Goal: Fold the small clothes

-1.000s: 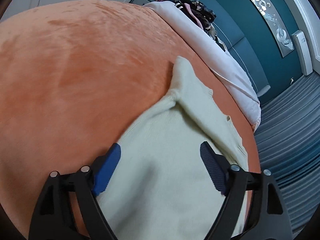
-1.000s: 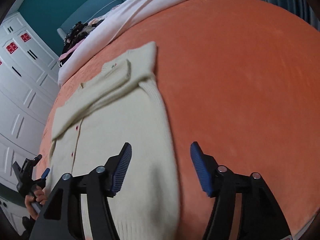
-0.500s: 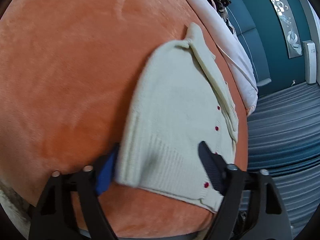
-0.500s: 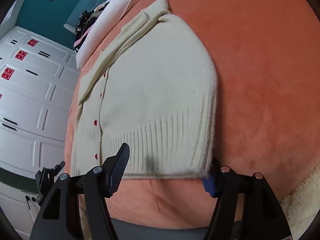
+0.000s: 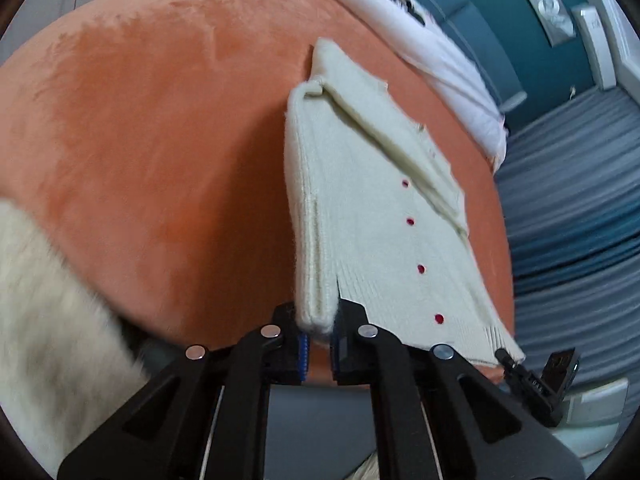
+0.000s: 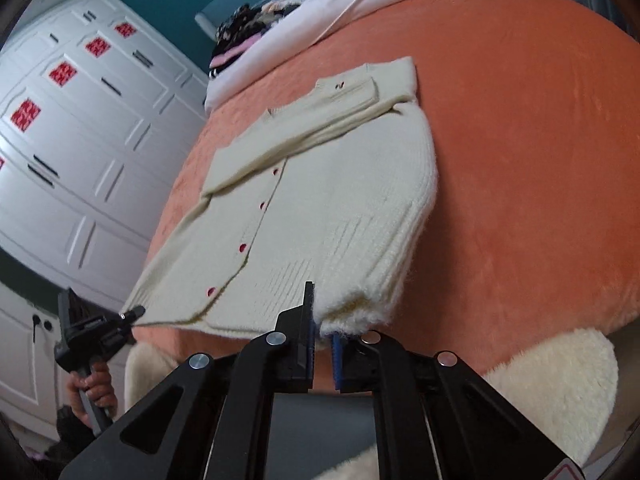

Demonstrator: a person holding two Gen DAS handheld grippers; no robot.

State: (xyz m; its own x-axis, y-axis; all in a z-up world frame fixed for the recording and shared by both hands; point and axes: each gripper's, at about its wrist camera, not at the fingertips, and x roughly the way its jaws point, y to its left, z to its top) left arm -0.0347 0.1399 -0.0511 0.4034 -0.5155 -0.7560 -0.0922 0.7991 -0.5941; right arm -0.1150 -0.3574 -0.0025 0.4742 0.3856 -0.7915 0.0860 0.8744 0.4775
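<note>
Cream knitted cardigan with red buttons (image 5: 372, 208): I see its long axis running hem-near to collar-far across the orange plush bedcover (image 5: 160, 140). My left gripper (image 5: 318, 346) and right gripper (image 6: 322, 346), jaws just closed, each clench a hem corner.

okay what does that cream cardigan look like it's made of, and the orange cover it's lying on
Cream cardigan: looks like a soft knit, probably wool or acrylic; ribbed hem, fuzzy edges, small red buttons. Orange cover: seems a short-pile plush or velvety fleece; matte, with lighter and darker brushed patches.

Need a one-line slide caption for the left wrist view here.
Left gripper, just closed, pinches the cream cardigan's hem corner above the orange blanket.
</note>
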